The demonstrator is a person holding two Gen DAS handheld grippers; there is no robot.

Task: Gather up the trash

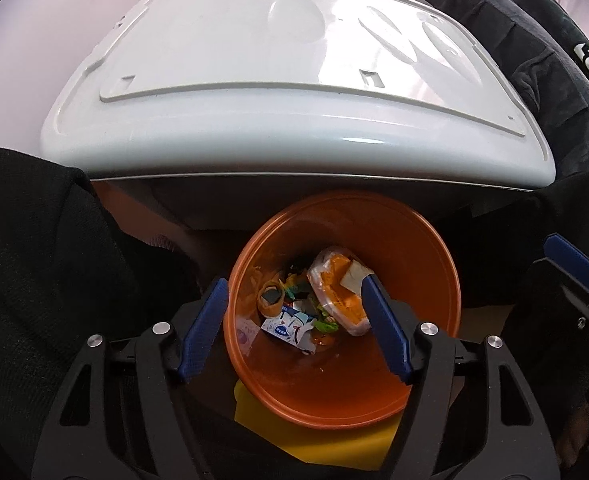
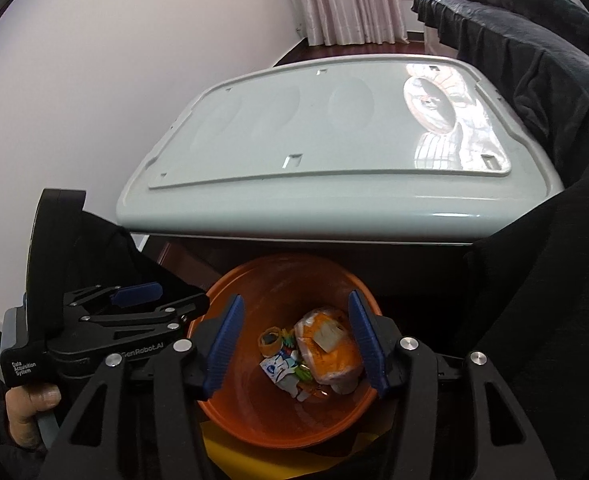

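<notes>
An orange bin (image 1: 422, 256) stands on the floor below both grippers and also shows in the right wrist view (image 2: 254, 416). Inside lie several pieces of trash: a clear-wrapped orange packet (image 1: 334, 292) (image 2: 328, 346), a white and blue carton (image 1: 288, 326) (image 2: 276, 368), a small orange roll (image 1: 270, 298) (image 2: 269, 340) and green wrappers. My left gripper (image 1: 294, 288) is open and empty above the bin; it also shows from the side in the right wrist view (image 2: 136, 294). My right gripper (image 2: 294, 304) is open and empty above the bin.
A white plastic table top (image 1: 254, 80) (image 2: 334, 128) stands just beyond the bin. Dark clothing (image 1: 534, 40) (image 2: 534, 80) drapes at the right. A yellow object (image 1: 334, 440) lies under the bin. A white wall and pink curtains (image 2: 346, 0) are behind.
</notes>
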